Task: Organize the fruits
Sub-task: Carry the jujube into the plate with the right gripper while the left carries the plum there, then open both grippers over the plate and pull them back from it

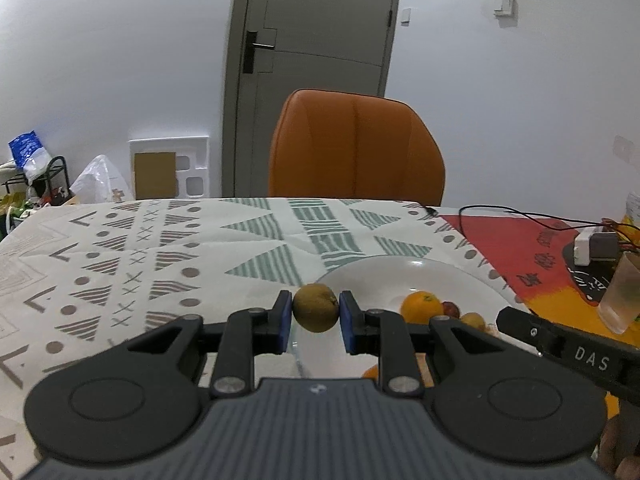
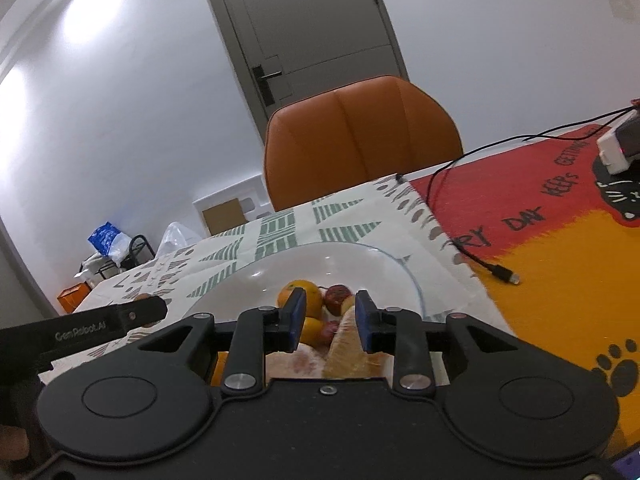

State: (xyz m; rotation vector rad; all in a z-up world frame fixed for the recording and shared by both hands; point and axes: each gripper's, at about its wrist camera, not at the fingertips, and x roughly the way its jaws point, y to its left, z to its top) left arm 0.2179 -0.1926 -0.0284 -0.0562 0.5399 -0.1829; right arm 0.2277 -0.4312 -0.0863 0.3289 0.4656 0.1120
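Kiwi [image 1: 316, 307] at frame centre, pinched across its middle by left gripper [image 1: 315, 320], likely light, soft-skinned, bruisable; right gripper [image 2: 329, 318] slightly parted, empty, over glass bowl [image 2: 394, 266].

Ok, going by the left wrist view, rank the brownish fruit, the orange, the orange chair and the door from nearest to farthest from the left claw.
1. Brownish fruit: clamped between the left claw's pads.
2. Orange: just to the right, in the glass bowl.
3. Orange chair: across the table, behind its far edge.
4. Door: against the back wall, behind the chair.
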